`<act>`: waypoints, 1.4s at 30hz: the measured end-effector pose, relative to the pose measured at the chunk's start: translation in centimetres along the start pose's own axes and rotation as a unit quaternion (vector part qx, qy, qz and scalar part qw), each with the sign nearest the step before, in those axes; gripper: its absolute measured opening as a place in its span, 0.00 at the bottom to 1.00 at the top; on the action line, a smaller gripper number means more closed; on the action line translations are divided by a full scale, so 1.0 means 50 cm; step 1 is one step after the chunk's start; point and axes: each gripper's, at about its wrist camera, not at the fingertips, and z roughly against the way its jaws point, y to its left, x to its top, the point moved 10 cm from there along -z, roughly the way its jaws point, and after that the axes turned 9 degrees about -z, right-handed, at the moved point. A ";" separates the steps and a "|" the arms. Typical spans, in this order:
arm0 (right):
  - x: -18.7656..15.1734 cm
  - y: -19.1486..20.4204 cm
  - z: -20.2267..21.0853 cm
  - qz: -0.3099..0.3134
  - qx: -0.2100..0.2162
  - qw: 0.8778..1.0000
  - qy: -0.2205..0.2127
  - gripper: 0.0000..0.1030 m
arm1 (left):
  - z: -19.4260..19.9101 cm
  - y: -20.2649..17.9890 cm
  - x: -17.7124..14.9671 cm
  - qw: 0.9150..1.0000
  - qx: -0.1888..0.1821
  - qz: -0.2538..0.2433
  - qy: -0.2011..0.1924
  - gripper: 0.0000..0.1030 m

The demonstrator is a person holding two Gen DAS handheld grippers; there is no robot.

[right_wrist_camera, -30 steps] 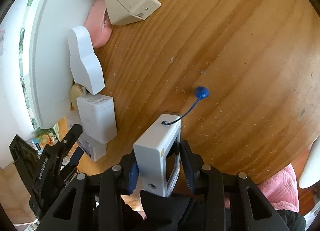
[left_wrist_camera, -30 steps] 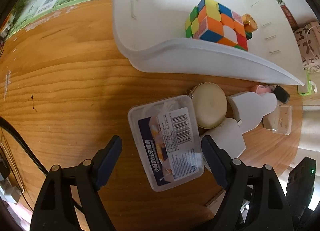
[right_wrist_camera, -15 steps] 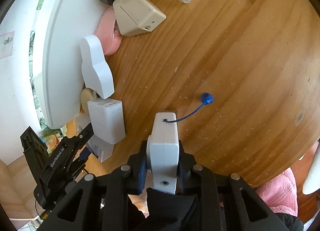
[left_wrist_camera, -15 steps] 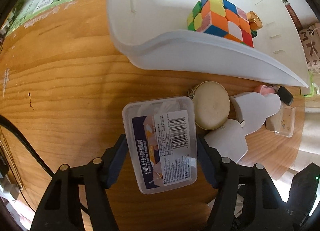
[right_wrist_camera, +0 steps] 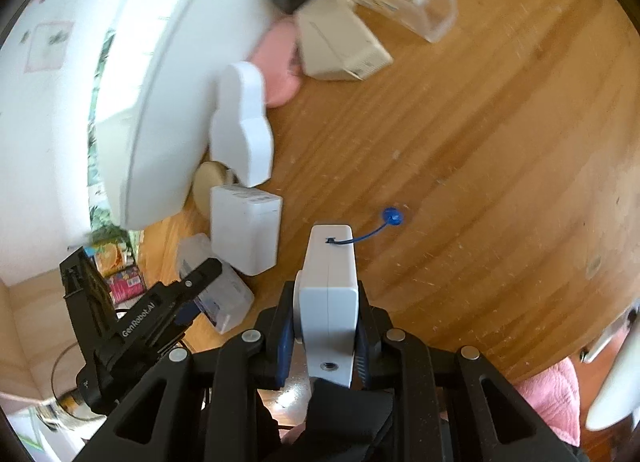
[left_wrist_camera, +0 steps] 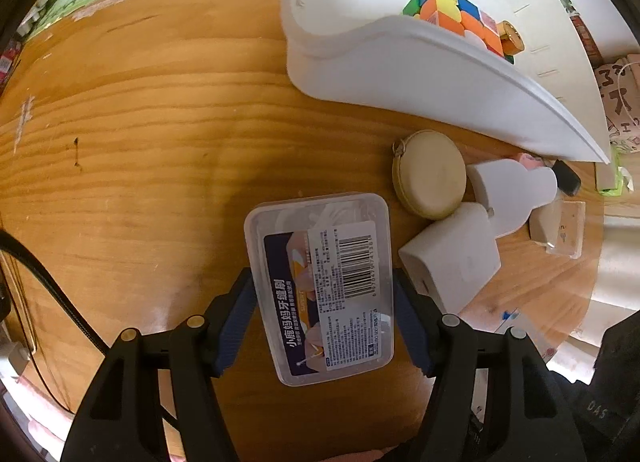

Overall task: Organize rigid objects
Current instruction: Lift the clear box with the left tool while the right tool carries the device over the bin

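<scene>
Round wooden bench (left_wrist_camera: 140, 142), grain visible. White plastic bin (left_wrist_camera: 420, 74), smooth, curved rim, holds colourful puzzle cube (left_wrist_camera: 452, 10). Left gripper (left_wrist_camera: 322, 302) jaws closed on clear plastic box (left_wrist_camera: 320, 282), long sides pinched; likely light, stiff, slippery, may flex. Right gripper (right_wrist_camera: 326, 326) jaws clamped narrow on white boxy device (right_wrist_camera: 329, 282), blue tether trailing; likely rigid, smooth.

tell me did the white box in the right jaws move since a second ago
Yes. The white box, lying tilted a second ago, now stands on edge in the right gripper, its blue cord end now nearer the box.
</scene>
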 end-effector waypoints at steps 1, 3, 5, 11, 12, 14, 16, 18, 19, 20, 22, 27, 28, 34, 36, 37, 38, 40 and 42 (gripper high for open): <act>-0.002 0.003 0.004 0.008 0.001 1.000 -0.003 0.24 | 0.005 0.002 -0.001 1.000 0.000 0.000 -0.003 0.67; -0.001 0.022 0.015 0.032 0.003 0.999 -0.016 0.24 | 0.013 0.000 0.000 1.000 -0.002 0.001 -0.010 0.67; 0.000 0.039 0.024 0.051 0.008 0.998 -0.029 0.24 | 0.027 0.003 -0.002 1.000 -0.001 0.003 -0.020 0.67; 0.001 0.083 0.061 0.109 0.027 0.991 -0.066 0.24 | 0.067 0.015 0.002 0.998 0.008 0.015 -0.054 0.67; 0.003 0.090 0.070 0.118 0.031 0.990 -0.073 0.24 | 0.075 0.018 0.006 0.998 0.011 0.017 -0.062 0.67; 0.005 0.108 0.087 0.136 0.040 0.986 -0.088 0.24 | 0.091 0.021 0.010 0.997 0.012 0.018 -0.076 0.67; 0.010 0.130 0.103 0.154 0.048 0.981 -0.104 0.24 | 0.108 0.028 0.014 0.996 0.015 0.018 -0.088 0.67; 0.014 0.144 0.125 0.173 0.052 0.976 -0.123 0.24 | 0.122 0.038 0.019 0.994 0.020 0.023 -0.101 0.67; 0.016 0.154 0.136 0.186 0.052 0.972 -0.137 0.24 | 0.129 0.042 0.021 0.994 0.021 0.027 -0.106 0.67; 0.019 0.158 0.143 0.193 0.052 0.969 -0.145 0.24 | 0.136 0.036 0.009 0.993 0.022 0.030 -0.114 0.67; 0.027 0.176 0.166 0.216 0.053 0.959 -0.175 0.24 | 0.157 0.036 0.016 0.991 0.027 0.032 -0.129 0.67; 0.042 0.213 0.202 0.258 0.054 0.936 -0.232 0.24 | 0.226 0.045 0.038 0.984 0.035 0.023 -0.175 0.67; 0.045 0.215 0.208 0.264 0.054 0.933 -0.239 0.24 | 0.242 0.049 0.043 0.982 0.032 0.020 -0.186 0.67; 0.067 0.253 0.252 0.312 0.059 0.896 -0.310 0.24 | 0.313 0.030 0.076 0.966 0.025 -0.008 -0.258 0.67; 0.075 0.266 0.262 0.331 0.057 0.880 -0.336 0.24 | 0.325 0.019 0.085 0.960 0.023 -0.018 -0.278 0.67; 0.079 0.271 0.267 0.339 0.056 0.874 -0.345 0.24 | 0.330 0.013 0.090 0.957 0.022 -0.024 -0.288 0.67; 0.083 0.276 0.267 0.347 0.053 0.867 -0.353 0.24 | 0.335 0.008 0.094 0.954 0.021 -0.030 -0.297 0.67; 0.094 0.285 0.269 0.360 0.051 0.856 -0.369 0.24 | 0.347 -0.006 0.104 0.946 0.017 -0.042 -0.320 0.67; 0.106 0.295 0.271 0.372 0.048 0.842 -0.387 0.24 | 0.356 -0.018 0.113 0.938 0.014 -0.054 -0.341 0.67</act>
